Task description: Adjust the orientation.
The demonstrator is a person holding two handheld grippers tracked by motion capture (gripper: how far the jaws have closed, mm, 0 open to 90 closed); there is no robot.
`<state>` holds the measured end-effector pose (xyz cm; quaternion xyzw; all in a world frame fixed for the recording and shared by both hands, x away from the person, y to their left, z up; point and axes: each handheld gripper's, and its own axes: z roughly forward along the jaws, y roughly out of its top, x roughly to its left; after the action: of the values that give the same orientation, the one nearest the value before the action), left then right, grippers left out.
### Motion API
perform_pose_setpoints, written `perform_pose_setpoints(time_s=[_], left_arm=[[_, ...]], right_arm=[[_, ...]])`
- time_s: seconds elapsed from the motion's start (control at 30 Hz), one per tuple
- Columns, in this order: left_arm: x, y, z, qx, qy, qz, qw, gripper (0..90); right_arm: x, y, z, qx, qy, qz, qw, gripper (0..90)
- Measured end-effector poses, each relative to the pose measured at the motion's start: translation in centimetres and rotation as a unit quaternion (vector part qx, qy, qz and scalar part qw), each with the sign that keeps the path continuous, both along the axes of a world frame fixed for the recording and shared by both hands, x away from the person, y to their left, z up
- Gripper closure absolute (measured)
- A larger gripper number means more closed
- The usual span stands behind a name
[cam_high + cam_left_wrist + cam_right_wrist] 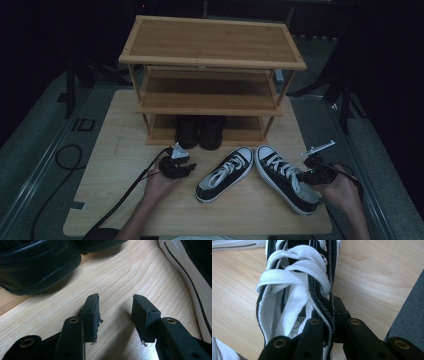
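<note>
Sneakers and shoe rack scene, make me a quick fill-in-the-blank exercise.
1. The right gripper is shut on the collar of the right-hand ____.
2. The left gripper is ____, holding nothing.
3. The dark shoes stand on the rack's ____ shelf.

Missing words: sneaker; open; bottom

Dim recording studio: tripod legs (pixel 345 100), floor cables (pixel 60 165), lone wooden table (pixel 100 200) with shoe rack (pixel 210 45).

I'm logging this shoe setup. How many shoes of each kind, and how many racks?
Black-and-white sneakers: 2
All-black shoes on the rack's bottom shelf: 2
Wooden shoe rack: 1
Total: 5
</note>
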<state>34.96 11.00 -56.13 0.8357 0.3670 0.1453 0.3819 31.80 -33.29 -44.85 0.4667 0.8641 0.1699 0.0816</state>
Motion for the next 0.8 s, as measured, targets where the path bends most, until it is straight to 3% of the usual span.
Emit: perform_pose_setpoints(time_s=[0.8], left_arm=[[0.0, 0.1, 0.0, -0.002, 0.001, -0.001, 1.0, 58.0]], right_arm=[[2.9, 2.7, 2.9, 0.007, -0.016, 0.05, 0.9986, 88.6]])
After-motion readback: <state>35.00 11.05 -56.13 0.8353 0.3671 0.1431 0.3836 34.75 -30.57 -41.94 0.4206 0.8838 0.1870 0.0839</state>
